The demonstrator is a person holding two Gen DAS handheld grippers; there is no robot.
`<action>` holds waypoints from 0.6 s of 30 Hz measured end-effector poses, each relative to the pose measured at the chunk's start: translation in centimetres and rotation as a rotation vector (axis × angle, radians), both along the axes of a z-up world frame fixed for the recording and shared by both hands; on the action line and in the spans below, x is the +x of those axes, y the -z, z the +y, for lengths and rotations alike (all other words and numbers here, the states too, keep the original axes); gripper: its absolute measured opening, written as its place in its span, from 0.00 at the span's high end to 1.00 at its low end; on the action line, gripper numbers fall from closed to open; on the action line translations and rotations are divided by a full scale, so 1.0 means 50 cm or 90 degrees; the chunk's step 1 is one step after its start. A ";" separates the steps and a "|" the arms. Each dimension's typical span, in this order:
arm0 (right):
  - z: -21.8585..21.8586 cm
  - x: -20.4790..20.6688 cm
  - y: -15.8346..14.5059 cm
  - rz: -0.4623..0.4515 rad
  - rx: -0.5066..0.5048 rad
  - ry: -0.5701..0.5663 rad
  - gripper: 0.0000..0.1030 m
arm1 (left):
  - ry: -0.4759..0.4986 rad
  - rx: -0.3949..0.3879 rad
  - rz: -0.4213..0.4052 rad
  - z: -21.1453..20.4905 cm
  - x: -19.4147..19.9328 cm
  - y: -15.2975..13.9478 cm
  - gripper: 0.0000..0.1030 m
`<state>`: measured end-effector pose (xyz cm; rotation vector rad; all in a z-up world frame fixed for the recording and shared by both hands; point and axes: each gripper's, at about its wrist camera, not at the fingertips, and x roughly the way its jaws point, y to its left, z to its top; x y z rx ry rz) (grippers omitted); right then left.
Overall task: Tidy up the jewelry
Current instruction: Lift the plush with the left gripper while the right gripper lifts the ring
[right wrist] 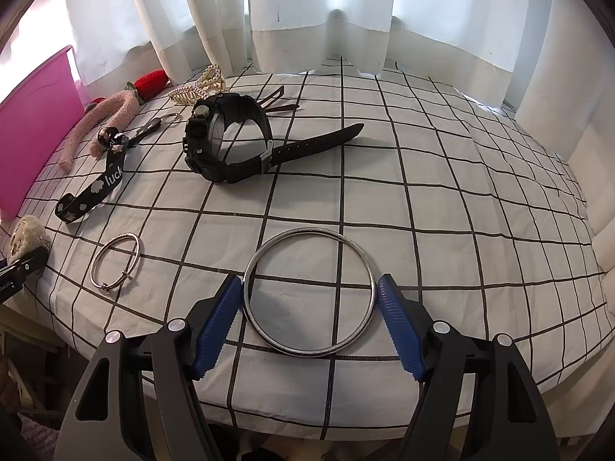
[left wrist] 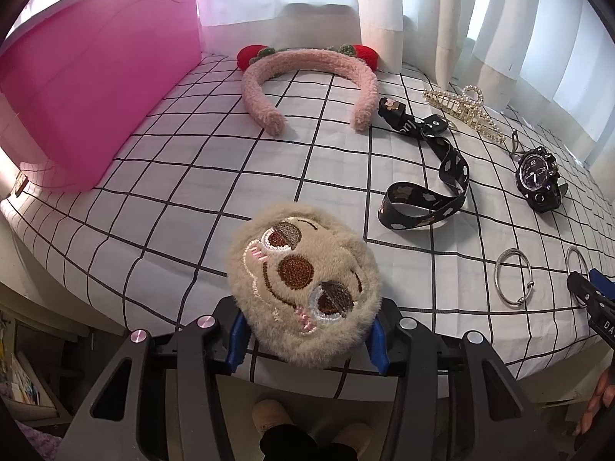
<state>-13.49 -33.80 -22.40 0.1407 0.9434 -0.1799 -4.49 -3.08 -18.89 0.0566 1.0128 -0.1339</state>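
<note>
Nothing seems stored in the pink plastic bin yet; your left gripper fingers squeeze the beige plush face pouch, your right gripper fingers clamp the large silver bangle.

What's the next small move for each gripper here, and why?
Probably lift both straight up a little. The left gripper has its blue pads against the sides of the fluffy face pouch, and the right gripper has its pads touching the large silver bangle on both sides. Both items lie flat on the checked cloth, and the pink bin looks like the destination.
</note>
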 end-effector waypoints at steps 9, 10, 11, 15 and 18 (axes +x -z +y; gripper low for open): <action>0.007 -0.005 -0.017 -0.024 0.012 -0.012 0.32 | 0.000 -0.021 -0.027 0.009 -0.004 -0.033 0.56; 0.007 -0.005 -0.022 -0.029 0.012 -0.013 0.32 | -0.001 -0.022 -0.030 0.009 -0.003 -0.038 0.56; 0.008 -0.003 -0.027 -0.032 0.012 -0.014 0.32 | -0.002 -0.024 -0.033 0.009 -0.005 -0.044 0.56; 0.012 0.000 -0.054 -0.047 0.012 -0.020 0.32 | -0.002 -0.031 -0.043 0.010 -0.004 -0.072 0.56; 0.013 0.001 -0.083 -0.060 0.010 -0.025 0.32 | -0.002 -0.032 -0.054 0.009 -0.004 -0.101 0.56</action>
